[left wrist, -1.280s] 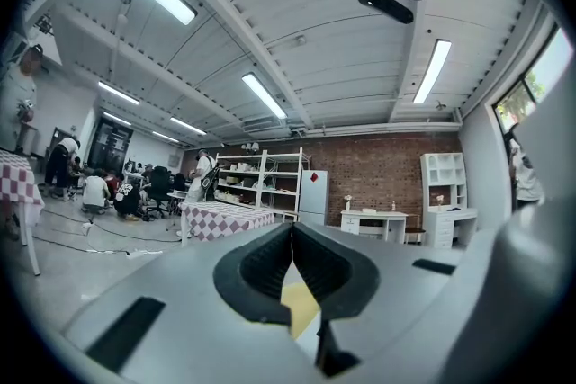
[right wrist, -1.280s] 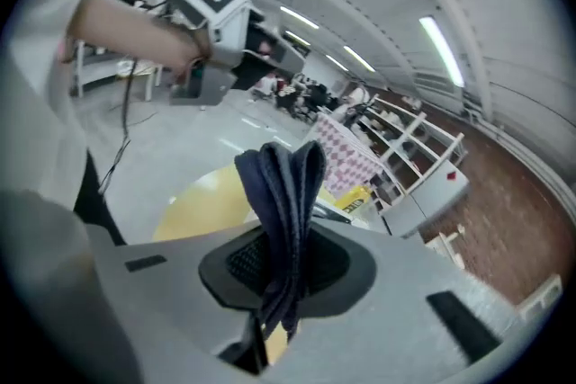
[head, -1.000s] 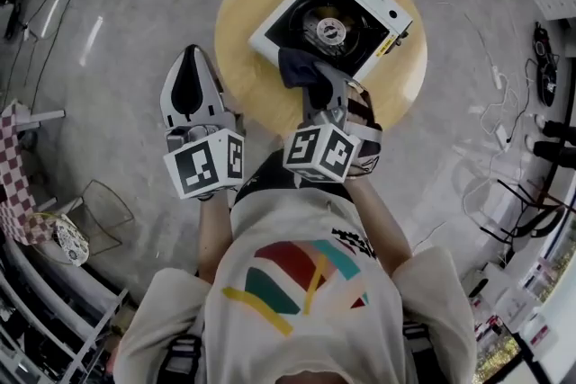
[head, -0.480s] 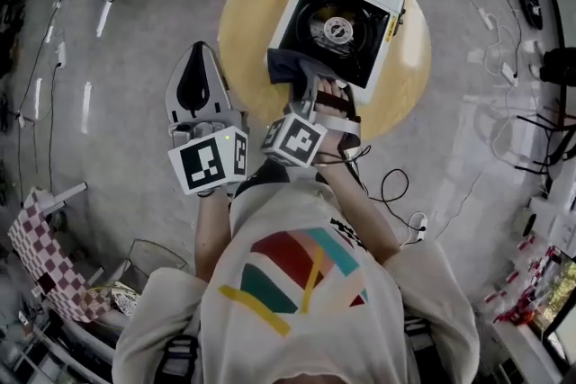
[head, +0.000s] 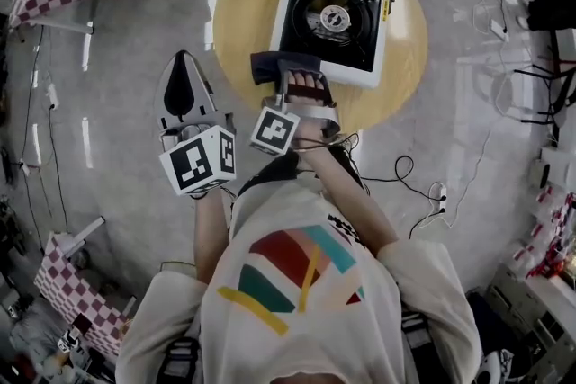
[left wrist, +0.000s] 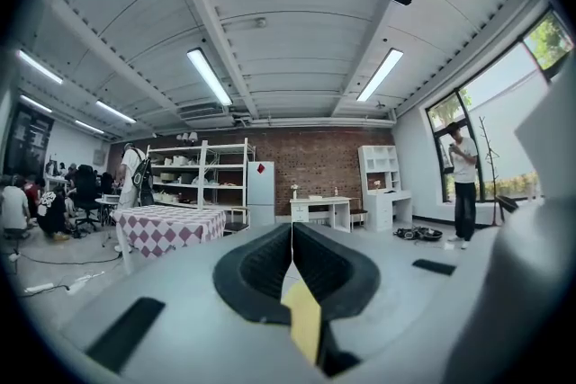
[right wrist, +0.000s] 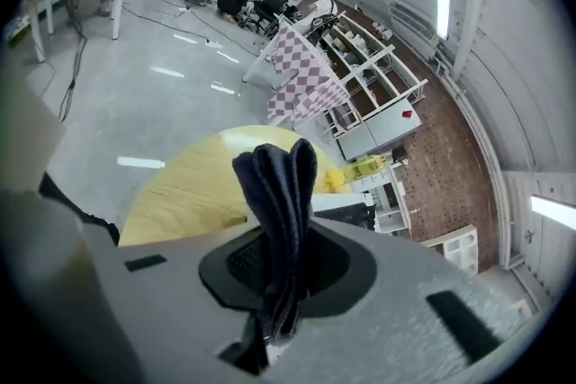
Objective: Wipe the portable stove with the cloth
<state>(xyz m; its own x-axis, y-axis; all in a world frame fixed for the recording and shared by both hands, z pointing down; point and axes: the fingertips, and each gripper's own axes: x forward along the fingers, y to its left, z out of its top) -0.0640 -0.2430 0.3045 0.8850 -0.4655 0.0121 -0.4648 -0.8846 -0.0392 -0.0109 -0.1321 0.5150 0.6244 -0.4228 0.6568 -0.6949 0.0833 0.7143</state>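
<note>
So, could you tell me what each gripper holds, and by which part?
The right gripper pinches the dark blue folded cloth by one bunched end; the left gripper holds nothing.

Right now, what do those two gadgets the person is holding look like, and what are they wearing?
The left gripper and right gripper are pale grey, teardrop-shaped shells lined in black. Each carries a white cube printed with black square markers. The person wears a pale short-sleeved T-shirt with coloured stripes.
</note>
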